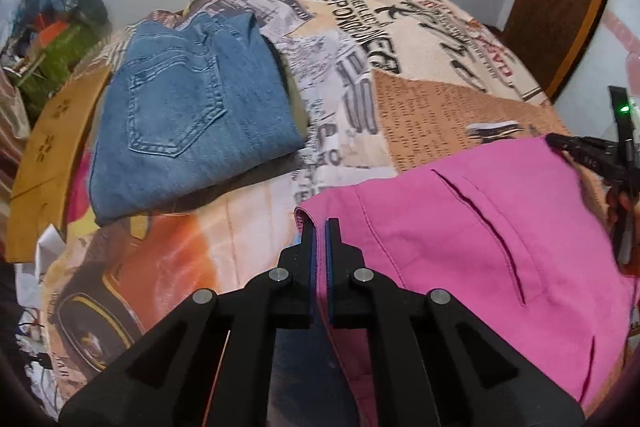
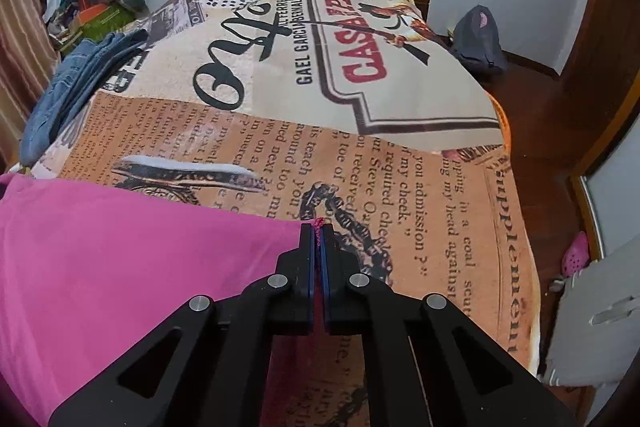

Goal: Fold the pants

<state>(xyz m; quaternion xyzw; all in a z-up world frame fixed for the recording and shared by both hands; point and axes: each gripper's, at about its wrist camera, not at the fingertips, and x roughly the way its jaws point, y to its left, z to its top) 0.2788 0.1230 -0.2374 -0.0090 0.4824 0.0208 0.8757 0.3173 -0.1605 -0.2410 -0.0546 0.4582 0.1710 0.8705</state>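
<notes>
Pink pants (image 1: 472, 227) lie on the printed bedspread (image 1: 360, 67), waist part spread out, a slit pocket showing. My left gripper (image 1: 321, 227) is shut on the pants' left corner edge. My right gripper (image 2: 317, 231) is shut on the pants' right corner, with pink fabric (image 2: 120, 259) stretching off to its left. The right gripper also shows at the right edge of the left wrist view (image 1: 560, 143), at the pants' far corner.
Folded blue jeans (image 1: 192, 107) lie on the bed at the left; they also show in the right wrist view (image 2: 68, 87). A brown cardboard sheet (image 1: 44, 155) and clutter sit at the left edge. A wooden floor (image 2: 560, 147), a grey bag (image 2: 480, 43) and a door are on the right.
</notes>
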